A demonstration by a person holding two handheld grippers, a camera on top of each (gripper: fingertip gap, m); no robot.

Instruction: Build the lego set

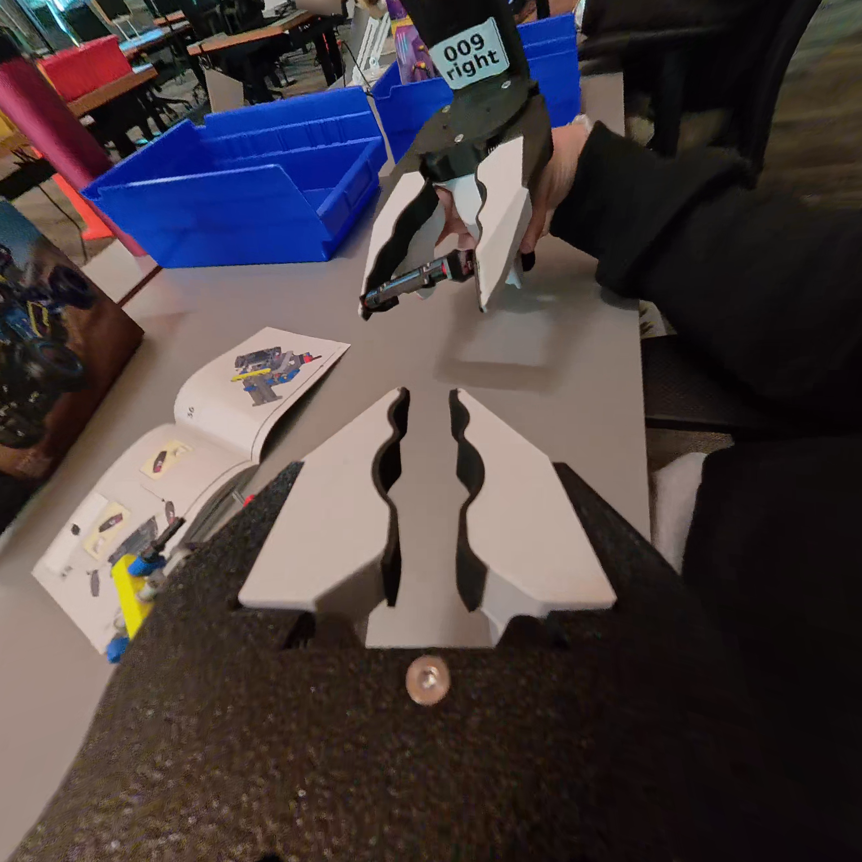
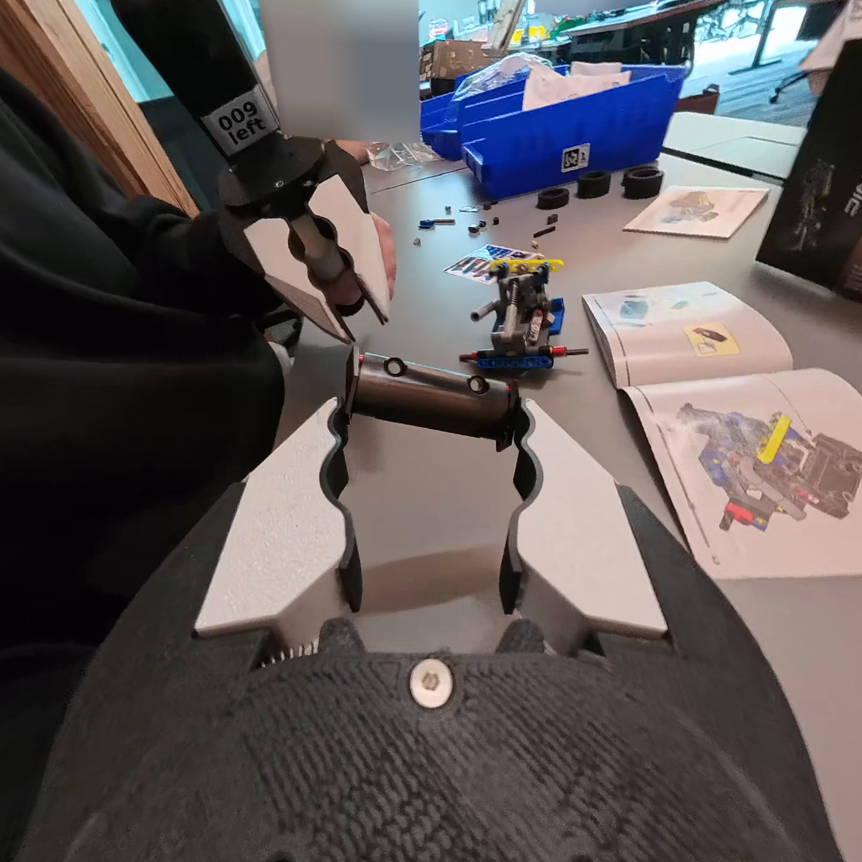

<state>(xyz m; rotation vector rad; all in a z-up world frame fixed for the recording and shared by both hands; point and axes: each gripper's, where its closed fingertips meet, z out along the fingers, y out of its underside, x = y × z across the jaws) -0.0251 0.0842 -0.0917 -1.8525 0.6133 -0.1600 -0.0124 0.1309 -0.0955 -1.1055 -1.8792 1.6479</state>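
Currently, right gripper (image 2: 431, 415): jaws wide, pads pressed on the two end plates of a dark glossy plastic cylinder with two ring holes and red pins (image 2: 431, 403). Cylinder sits crosswise between the fingertips, clear above the grey bench (image 2: 420, 513); long axis runs pad to pad, left end tilted slightly up. Left gripper (image 2: 368, 326): jaws narrow, nothing between them, tips just beside the cylinder's left end. Small grey, blue and yellow brick assembly (image 2: 522, 322) stands beyond the cylinder; open instruction booklet (image 2: 727, 420) lies to the cylinder's right.
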